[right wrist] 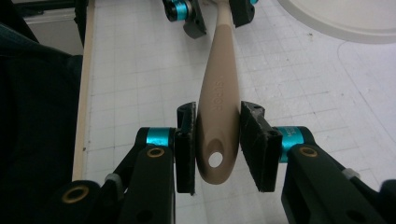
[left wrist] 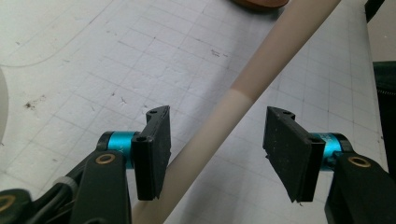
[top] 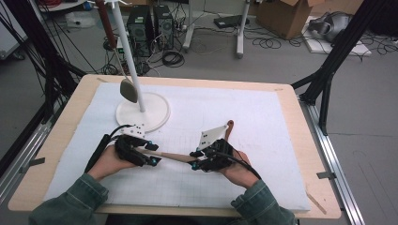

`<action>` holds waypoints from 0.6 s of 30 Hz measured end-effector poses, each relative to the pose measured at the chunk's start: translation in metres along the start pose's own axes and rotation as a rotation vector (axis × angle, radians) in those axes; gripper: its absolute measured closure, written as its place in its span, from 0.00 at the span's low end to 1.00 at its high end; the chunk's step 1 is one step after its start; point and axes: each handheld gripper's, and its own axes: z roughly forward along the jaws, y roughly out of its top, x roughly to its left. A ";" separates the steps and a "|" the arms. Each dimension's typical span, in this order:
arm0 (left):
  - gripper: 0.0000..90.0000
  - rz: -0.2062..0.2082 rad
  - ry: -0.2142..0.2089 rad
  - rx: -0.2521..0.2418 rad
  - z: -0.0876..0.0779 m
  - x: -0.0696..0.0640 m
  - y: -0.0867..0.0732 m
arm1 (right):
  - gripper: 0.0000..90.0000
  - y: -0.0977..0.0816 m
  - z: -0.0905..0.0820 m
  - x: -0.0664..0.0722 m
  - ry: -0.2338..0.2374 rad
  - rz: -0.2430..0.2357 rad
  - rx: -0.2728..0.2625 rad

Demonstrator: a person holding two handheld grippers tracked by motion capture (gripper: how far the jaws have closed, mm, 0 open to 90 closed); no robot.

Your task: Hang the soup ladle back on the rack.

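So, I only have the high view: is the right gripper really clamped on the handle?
Observer: Yes. The right gripper has both pads pressing the handle at its wide end.
Operator: Where exactly?
Observer: Right beside its hanging hole.
Operator: And the left gripper?
Observer: The left gripper is open; the handle runs between its jaws, with a clear gap at one pad.

The utensil handle (right wrist: 215, 107) looked like smooth, matt beige plastic (a paler, equally dull stretch showed farther along). Jaw pads (left wrist: 156, 149) were rough black rubbery foam beside glossy teal metal. The grid mat (top: 263, 122) seemed papery, scuffed.
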 end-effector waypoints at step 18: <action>0.63 0.010 0.023 -0.010 -0.005 -0.002 0.003 | 0.75 0.007 -0.009 -0.004 -0.008 0.018 -0.056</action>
